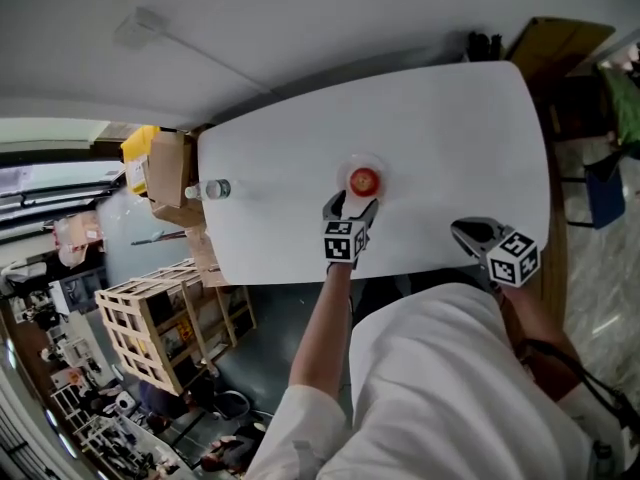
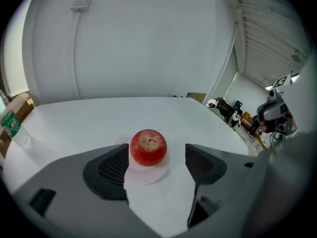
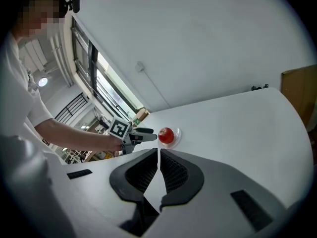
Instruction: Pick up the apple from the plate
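Note:
A red apple point(image 1: 363, 180) sits on a small clear plate point(image 1: 379, 166) near the middle of the white table point(image 1: 450, 128). My left gripper point(image 1: 352, 206) is just on the near side of it, open. In the left gripper view the apple point(image 2: 147, 147) lies just beyond the tips, nearer the left jaw, with no pad touching it, and the plate point(image 2: 144, 176) reaches in between the jaws. My right gripper point(image 1: 462, 232) hovers near the table's front edge, well right of the plate. Its jaws point(image 3: 158, 155) are shut with nothing between them, and its view shows the apple point(image 3: 166, 135) and the left gripper point(image 3: 147, 133) farther off.
A clear water bottle point(image 1: 210, 189) lies at the table's left end, also in the left gripper view point(image 2: 12, 128). Cardboard boxes point(image 1: 168, 173) and a wooden crate point(image 1: 160, 318) stand beyond the left edge. A wall runs behind the table.

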Motion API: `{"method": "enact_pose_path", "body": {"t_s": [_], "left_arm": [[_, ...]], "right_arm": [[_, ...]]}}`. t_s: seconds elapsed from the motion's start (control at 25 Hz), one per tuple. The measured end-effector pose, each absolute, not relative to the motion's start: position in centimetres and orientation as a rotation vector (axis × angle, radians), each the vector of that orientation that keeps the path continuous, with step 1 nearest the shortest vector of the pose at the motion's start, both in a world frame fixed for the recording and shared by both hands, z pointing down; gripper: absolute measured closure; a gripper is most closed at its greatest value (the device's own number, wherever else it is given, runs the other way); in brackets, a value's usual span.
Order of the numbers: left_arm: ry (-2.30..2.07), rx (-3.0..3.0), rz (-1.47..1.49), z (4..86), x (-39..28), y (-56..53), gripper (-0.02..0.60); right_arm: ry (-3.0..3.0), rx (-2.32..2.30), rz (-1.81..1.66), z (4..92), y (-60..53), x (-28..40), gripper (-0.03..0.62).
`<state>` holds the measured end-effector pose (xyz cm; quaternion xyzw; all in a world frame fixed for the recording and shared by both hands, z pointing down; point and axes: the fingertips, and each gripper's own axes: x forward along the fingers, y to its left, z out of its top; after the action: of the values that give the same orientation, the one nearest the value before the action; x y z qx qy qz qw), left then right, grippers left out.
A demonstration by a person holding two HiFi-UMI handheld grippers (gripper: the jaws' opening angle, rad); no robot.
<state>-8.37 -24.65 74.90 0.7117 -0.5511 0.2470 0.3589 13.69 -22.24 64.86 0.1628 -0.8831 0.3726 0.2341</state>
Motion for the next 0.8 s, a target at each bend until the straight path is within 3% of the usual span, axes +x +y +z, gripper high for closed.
{"method": "enact_pose_path", "body": {"t_s": [0.32,0.48,0.8], "left_arm": [[-1.417,1.784,0.706,77.1,-8.7,-25.8,0.179],[-1.421,1.768,0.687,78.4,-7.6,-27.1,0.115],[-1.455,1.693,0.719,81.8,-8.3,-28.0,0.107]], "right_arm": [[-2.412,0.455,1.069,65.5,-22.5,14.5,0.554],[-2.398,0.465,1.110,65.1,-22.5,15.6,0.554],[-2.383,0.473,1.095,64.8,-23.1,15.6,0.554]]}}
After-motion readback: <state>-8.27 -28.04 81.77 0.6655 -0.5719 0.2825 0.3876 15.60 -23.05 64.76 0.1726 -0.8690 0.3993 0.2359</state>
